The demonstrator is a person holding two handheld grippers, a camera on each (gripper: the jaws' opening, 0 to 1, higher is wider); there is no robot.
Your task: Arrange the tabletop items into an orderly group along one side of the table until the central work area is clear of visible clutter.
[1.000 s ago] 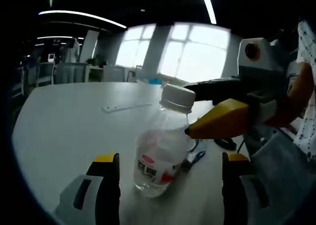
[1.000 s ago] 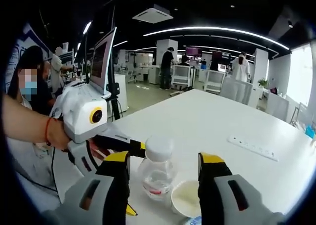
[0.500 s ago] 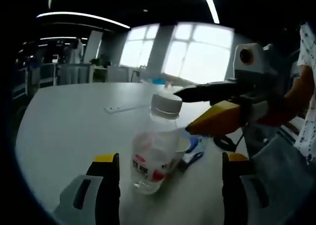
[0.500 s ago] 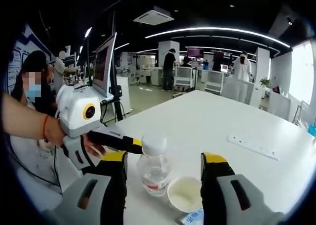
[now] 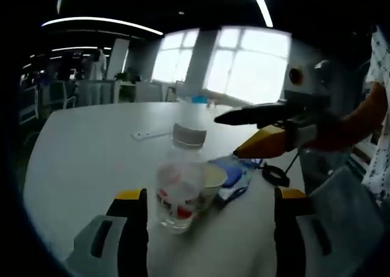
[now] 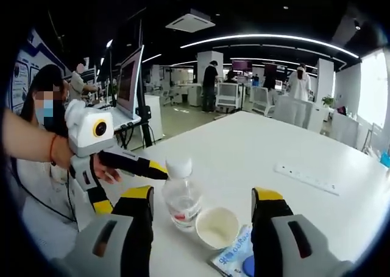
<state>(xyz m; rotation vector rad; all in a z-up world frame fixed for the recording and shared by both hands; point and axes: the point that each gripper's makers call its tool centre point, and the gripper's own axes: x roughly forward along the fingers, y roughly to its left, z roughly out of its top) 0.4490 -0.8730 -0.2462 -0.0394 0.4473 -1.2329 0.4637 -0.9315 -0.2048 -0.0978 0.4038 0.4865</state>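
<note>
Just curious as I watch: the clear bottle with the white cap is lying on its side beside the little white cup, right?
Not quite: the bottle stands upright, cap on top, as the right gripper view shows. It is beside the little white cup, as you said.

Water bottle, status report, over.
Both tools open, clear of water bottle. Bottle upright beside small white cup and blue-white packet. Nothing blocking.
</note>
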